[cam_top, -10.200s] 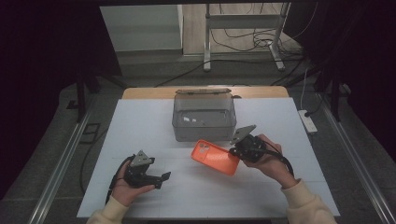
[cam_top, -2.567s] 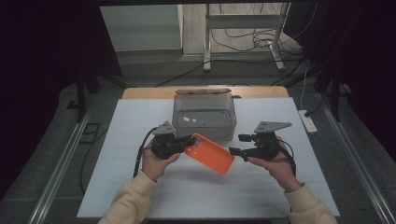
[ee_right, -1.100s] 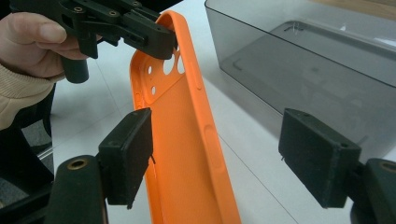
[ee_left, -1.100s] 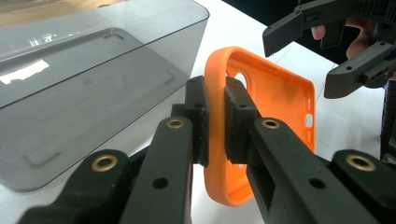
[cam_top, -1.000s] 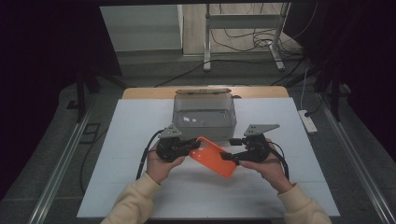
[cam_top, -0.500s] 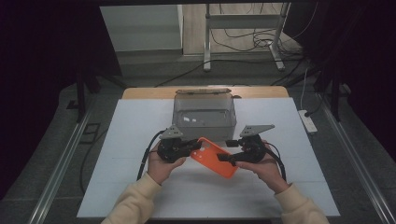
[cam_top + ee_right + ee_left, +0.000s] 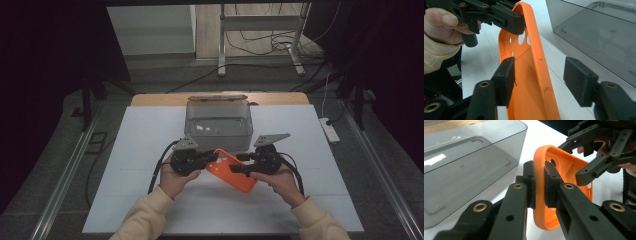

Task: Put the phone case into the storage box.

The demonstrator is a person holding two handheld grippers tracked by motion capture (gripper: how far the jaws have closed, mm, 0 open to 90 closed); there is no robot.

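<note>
We see the orange soft-plastic phone case held off the white tabletop, just in front of the clear grey plastic box and apart from it, roughly centred on the box's width.

Left gripper: clamped on the case. In the left gripper view its two pads pinch the case's rim near the camera-cutout end, one pad inside the rim and one outside. In the high view that is the end of the case nearer the box's left half.

Right gripper: jaws apart, not gripping. In the right gripper view they straddle the case; the left pad sits right at the case's side edge, we cannot tell if it touches, and the right pad stands clear of the case, on the box side.

The case is tilted: in the high view the end away from the left gripper drops toward the person and toward the box's right half. Its open side faces up, and holes show at the camera end.

Box sits at the far middle of the tabletop, with a flat grey panel inside it.
</note>
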